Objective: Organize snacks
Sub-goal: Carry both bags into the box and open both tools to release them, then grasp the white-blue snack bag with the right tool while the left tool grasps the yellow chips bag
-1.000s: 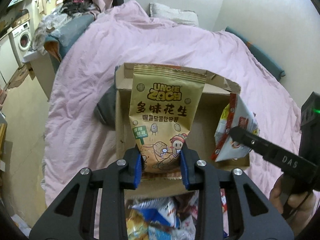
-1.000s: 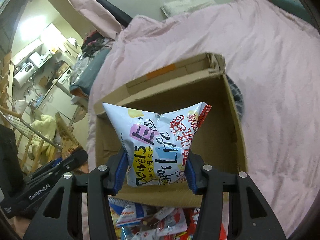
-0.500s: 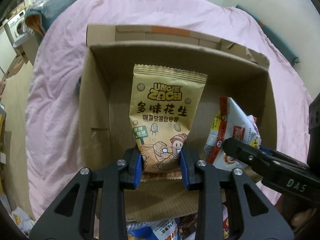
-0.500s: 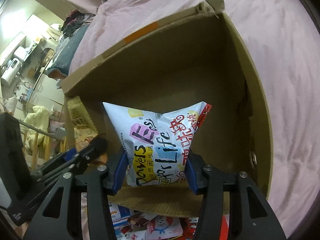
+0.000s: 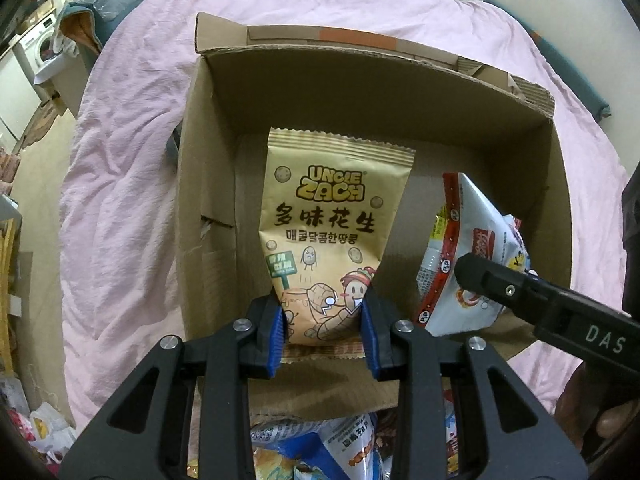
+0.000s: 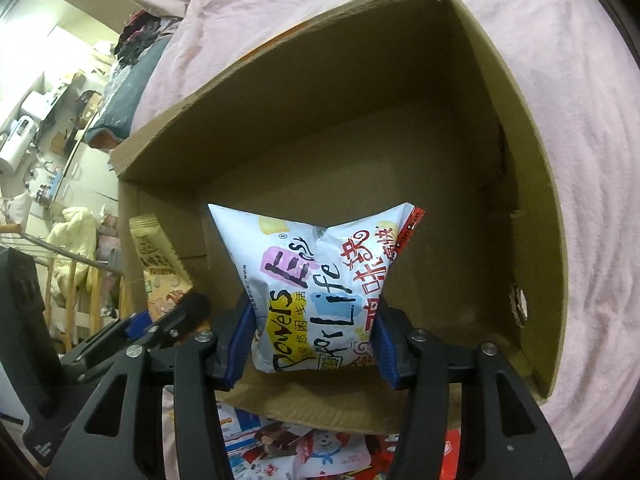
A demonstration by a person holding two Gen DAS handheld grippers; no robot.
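Note:
My left gripper [image 5: 324, 330] is shut on a tan Uncle Zach peanut bag [image 5: 334, 224] and holds it upright over the open cardboard box [image 5: 208, 184]. My right gripper [image 6: 314, 354] is shut on a white puffed snack bag [image 6: 320, 276] and holds it inside the same box [image 6: 516, 184], to the right of the peanut bag [image 6: 158, 264]. The white bag also shows in the left wrist view [image 5: 468, 248] with the right gripper's finger [image 5: 520, 292] across it. The box floor under both bags is bare cardboard.
The box sits on a pink bedspread [image 5: 132, 128]. A pile of loose snack packets [image 5: 340, 452] lies in front of the box's near wall; it also shows in the right wrist view [image 6: 320, 452]. Cluttered room and floor lie to the left [image 6: 48, 160].
Both grippers have moved forward and down with their bags, from above the near wall to inside the box. The box now fills both views.

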